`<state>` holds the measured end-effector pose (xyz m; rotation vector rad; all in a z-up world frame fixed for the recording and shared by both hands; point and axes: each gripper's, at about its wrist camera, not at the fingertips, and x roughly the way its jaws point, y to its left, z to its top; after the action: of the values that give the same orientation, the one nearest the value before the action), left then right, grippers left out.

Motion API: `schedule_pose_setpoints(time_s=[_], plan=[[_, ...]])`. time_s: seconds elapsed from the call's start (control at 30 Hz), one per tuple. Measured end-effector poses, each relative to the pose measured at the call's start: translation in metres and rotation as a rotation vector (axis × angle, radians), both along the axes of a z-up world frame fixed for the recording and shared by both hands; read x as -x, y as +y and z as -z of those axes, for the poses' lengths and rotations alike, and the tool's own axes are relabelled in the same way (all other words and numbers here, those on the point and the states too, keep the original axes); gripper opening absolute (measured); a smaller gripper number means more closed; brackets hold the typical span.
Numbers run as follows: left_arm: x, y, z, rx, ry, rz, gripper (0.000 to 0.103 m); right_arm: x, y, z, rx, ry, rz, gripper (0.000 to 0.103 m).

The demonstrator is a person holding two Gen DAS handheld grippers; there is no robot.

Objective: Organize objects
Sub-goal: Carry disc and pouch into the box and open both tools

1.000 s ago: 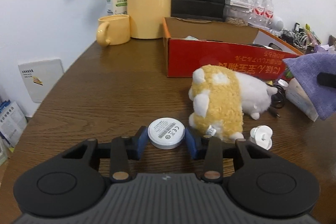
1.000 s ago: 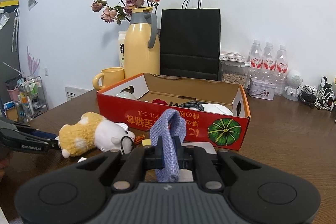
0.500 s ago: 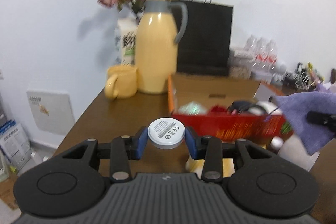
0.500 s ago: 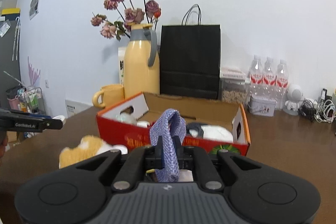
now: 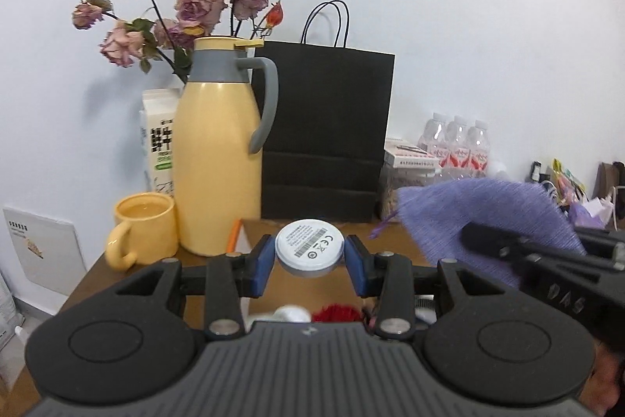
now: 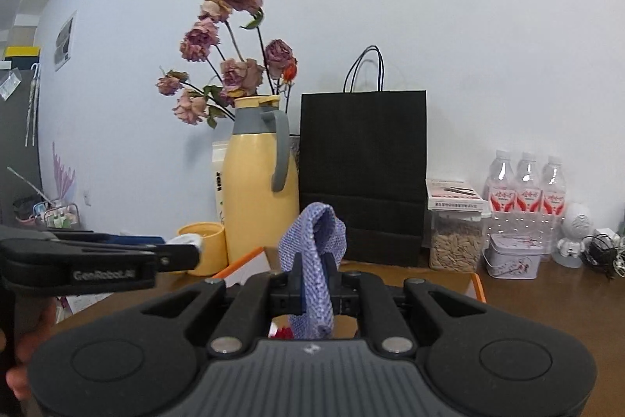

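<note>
My left gripper (image 5: 309, 255) is shut on a round white disc (image 5: 309, 253) with a printed label, held in the air over the open cardboard box (image 5: 312, 284). My right gripper (image 6: 312, 284) is shut on a folded purple cloth (image 6: 312, 253), also above the box (image 6: 474, 284). In the left wrist view the cloth (image 5: 476, 217) and the right gripper (image 5: 547, 272) show at right. In the right wrist view the left gripper (image 6: 187, 249) shows at left. Red and white items lie in the box, mostly hidden.
A yellow jug (image 5: 218, 159) with dried roses (image 5: 187, 6), a yellow mug (image 5: 142, 229), a milk carton (image 5: 158, 143) and a black paper bag (image 5: 324, 131) stand at the back. Water bottles (image 6: 527, 182), a seed jar (image 6: 455, 241), a tin (image 6: 511, 255) and cables (image 6: 605, 253) are at the right.
Both grippers have risen and moved forward over the box with their loads. The plush toy and the box's red front have dropped out of view. The two grippers are closer together.
</note>
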<state>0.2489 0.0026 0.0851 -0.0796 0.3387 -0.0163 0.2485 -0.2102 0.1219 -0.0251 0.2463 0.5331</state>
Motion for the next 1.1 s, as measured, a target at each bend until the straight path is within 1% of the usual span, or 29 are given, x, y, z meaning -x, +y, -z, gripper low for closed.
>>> schedule_pose_setpoints(time_s=[0.1,0.23,0.33,0.4,0.53,0.6,0.63,0.67,0.7,0.73,0.77,0.8,0.83,0.87,0.9,0.97,1.1], plan=[[-0.024,-0.004,0.003,0.004,0.011,-0.018,0.039,-0.029,0.006,0.005,-0.011,0.035,0.002,0.006],[-0.055,-0.008,0.015,0.024,0.047,-0.033,0.039,-0.063,0.006,0.022,-0.023,0.096,0.016,0.006],[-0.071,-0.012,0.033,0.001,0.108,-0.025,0.039,-0.083,0.002,0.039,-0.017,0.155,0.032,0.006],[-0.076,-0.012,0.041,-0.001,0.132,-0.019,0.039,-0.09,0.0,0.047,-0.012,0.182,0.052,0.006],[-0.079,-0.01,0.047,-0.002,0.151,-0.021,0.04,-0.096,0.0,0.058,0.018,0.211,0.068,0.007],[-0.079,-0.01,0.048,-0.007,0.157,-0.024,0.04,-0.096,0.0,0.059,0.033,0.217,0.08,0.012],[-0.079,-0.011,0.048,-0.01,0.158,-0.027,0.04,-0.096,0.001,0.061,0.046,0.219,0.09,0.016],[-0.079,-0.011,0.048,-0.012,0.157,-0.031,0.044,-0.095,0.0,0.061,0.058,0.221,0.099,0.02],[-0.079,-0.01,0.048,-0.014,0.159,-0.036,0.052,-0.096,-0.001,0.062,0.069,0.225,0.107,0.024],[-0.079,-0.009,0.048,-0.013,0.157,-0.042,0.056,-0.097,-0.002,0.063,0.079,0.231,0.118,0.039],[-0.079,-0.009,0.048,-0.012,0.155,-0.049,0.066,-0.098,-0.003,0.063,0.091,0.237,0.129,0.059],[-0.078,-0.007,0.047,-0.011,0.153,-0.058,0.079,-0.099,-0.003,0.064,0.102,0.239,0.138,0.068],[-0.078,-0.007,0.046,-0.011,0.153,-0.066,0.085,-0.099,-0.003,0.064,0.113,0.241,0.145,0.083],[-0.077,-0.006,0.045,-0.011,0.15,-0.075,0.098,-0.099,-0.003,0.064,0.12,0.24,0.149,0.092],[-0.077,-0.005,0.044,-0.011,0.144,-0.084,0.103,-0.099,-0.003,0.064,0.121,0.239,0.151,0.094],[-0.075,-0.005,0.042,-0.014,0.136,-0.094,0.103,-0.099,-0.002,0.063,0.126,0.24,0.151,0.102],[-0.072,-0.007,0.039,-0.017,0.129,-0.086,0.103,-0.095,0.0,0.06,0.134,0.231,0.142,0.103]])
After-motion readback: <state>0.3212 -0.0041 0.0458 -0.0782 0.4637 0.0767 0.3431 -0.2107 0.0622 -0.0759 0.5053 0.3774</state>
